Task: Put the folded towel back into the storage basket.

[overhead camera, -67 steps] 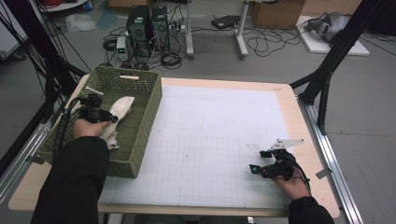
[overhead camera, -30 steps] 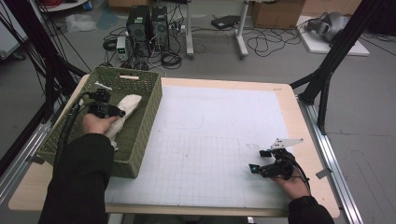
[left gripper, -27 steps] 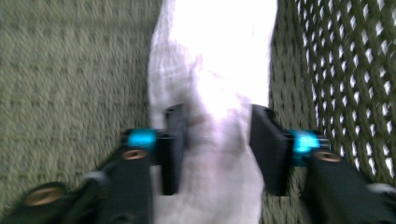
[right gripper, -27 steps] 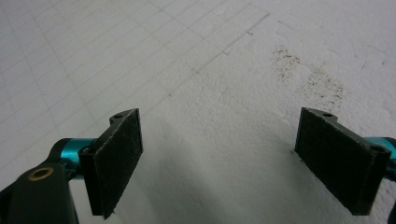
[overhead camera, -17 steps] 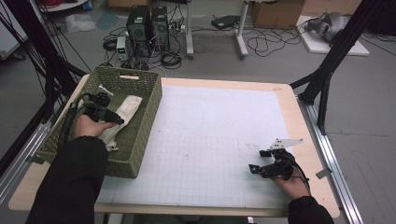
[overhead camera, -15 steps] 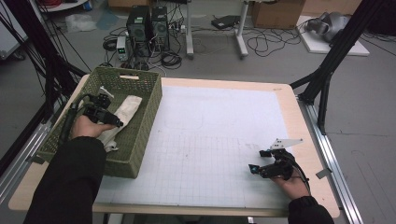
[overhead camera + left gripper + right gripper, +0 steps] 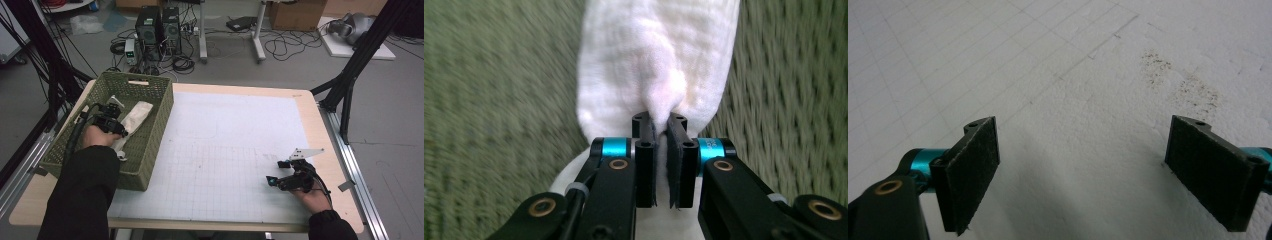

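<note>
The left claw (image 7: 120,131) is down inside the green woven basket (image 7: 155,127) at the left end of the table (image 7: 320,125), and its two black jaws have just been closing — they now pinch a raised fold of the white towel (image 7: 135,116) between their pads. In the left gripper view the left claw (image 7: 662,131) shows this plainly: the pads (image 7: 644,165) stand almost together, with a ridge of the soft white cloth (image 7: 659,55) squeezed up between them and the rest of it spreading away over the basket's green weave (image 7: 489,75). The view is a little blurred at its edges.

From the high view, the towel lies lengthwise on the basket floor, running from near the person's left hand (image 7: 97,136) toward the far right corner of the basket; part of it is hidden under the hand and gripper. A black cable trails from the gripper over the basket's left rim.

The right claw (image 7: 274,179) rests low over the white gridded mat (image 7: 225,135) near the table's front right corner, well apart from the basket. In the right gripper view the right claw (image 7: 1103,175) has its jaws spread wide, nothing between them — just the mat (image 7: 1063,75) with its faint grid lines and a patch of dark specks (image 7: 1180,82) farther off.
</note>
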The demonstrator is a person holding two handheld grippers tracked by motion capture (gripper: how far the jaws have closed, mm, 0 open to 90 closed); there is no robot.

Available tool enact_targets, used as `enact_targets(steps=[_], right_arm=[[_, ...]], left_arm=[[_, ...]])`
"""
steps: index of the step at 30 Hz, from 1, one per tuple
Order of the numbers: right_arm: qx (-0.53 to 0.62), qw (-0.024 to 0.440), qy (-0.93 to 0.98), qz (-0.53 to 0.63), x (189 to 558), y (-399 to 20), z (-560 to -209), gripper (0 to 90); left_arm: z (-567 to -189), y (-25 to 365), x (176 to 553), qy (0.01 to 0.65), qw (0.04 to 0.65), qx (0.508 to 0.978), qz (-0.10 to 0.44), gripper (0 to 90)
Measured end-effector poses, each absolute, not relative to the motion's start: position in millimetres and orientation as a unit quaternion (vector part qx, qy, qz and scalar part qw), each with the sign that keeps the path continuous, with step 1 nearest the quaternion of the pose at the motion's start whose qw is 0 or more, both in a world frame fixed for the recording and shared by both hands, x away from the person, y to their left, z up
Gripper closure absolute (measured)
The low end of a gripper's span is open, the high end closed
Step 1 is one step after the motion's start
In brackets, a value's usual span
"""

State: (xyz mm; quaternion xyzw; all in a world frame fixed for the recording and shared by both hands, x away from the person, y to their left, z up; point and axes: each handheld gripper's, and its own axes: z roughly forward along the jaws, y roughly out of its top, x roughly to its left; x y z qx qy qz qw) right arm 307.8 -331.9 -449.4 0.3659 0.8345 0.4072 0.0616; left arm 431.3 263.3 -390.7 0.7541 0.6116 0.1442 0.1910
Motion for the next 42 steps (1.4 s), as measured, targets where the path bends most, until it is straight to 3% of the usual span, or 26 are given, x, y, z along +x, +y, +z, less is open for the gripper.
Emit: enact_targets(steps=[2, 4, 6, 11, 15, 20, 21, 24, 27, 31, 34, 36, 39, 41, 42], right_arm=[[0.365, 0.062, 0.835, 0.407, 308, -332, -449, 13.1], [0.364, 0.062, 0.836, 0.407, 308, -332, -449, 12.9], [0.364, 0.062, 0.836, 0.406, 308, -332, -449, 12.9], [0.364, 0.060, 0.836, 0.406, 307, -332, -449, 12.7], [0.364, 0.061, 0.835, 0.408, 308, -332, -449, 12.6], [0.365, 0.061, 0.835, 0.407, 308, -332, -450, 12.6], [0.367, 0.061, 0.834, 0.407, 308, -332, -449, 12.6], [0.367, 0.062, 0.834, 0.407, 308, -331, -449, 12.5], [0.368, 0.059, 0.833, 0.408, 308, -331, -449, 12.6], [0.367, 0.058, 0.833, 0.409, 309, -332, -450, 12.6], [0.368, 0.058, 0.833, 0.410, 309, -332, -450, 12.6], [0.366, 0.059, 0.834, 0.409, 309, -332, -450, 12.6], [0.367, 0.058, 0.834, 0.409, 309, -331, -450, 12.5], [0.366, 0.059, 0.834, 0.409, 309, -331, -450, 12.5], [0.366, 0.059, 0.834, 0.409, 309, -331, -450, 12.5]], left_arm=[[-386, 265, 432, 0.618, 0.218, 0.733, 0.182, 81.8], [-386, 266, 433, 0.623, 0.242, 0.722, 0.178, 71.9], [-387, 266, 433, 0.619, 0.233, 0.730, 0.173, 60.3], [-379, 266, 422, 0.590, 0.212, 0.758, 0.181, 51.1], [-374, 266, 409, 0.568, 0.190, 0.782, 0.171, 51.3], [-387, 270, 400, 0.575, 0.168, 0.793, 0.110, 54.9], [-389, 269, 400, 0.574, 0.156, 0.796, 0.113, 57.5], [-395, 267, 401, 0.571, 0.135, 0.803, 0.107, 79.8], [-394, 268, 404, 0.584, 0.150, 0.791, 0.104, 86.0], [-393, 267, 404, 0.586, 0.169, 0.786, 0.102, 84.4], [-398, 268, 404, 0.589, 0.148, 0.792, 0.070, 59.3], [-401, 266, 403, 0.576, 0.129, 0.805, 0.067, 50.8], [-404, 261, 401, 0.558, 0.108, 0.818, 0.086, 52.3], [-403, 259, 401, 0.555, 0.102, 0.820, 0.096, 58.3], [-401, 258, 400, 0.551, 0.102, 0.823, 0.095, 72.2]])
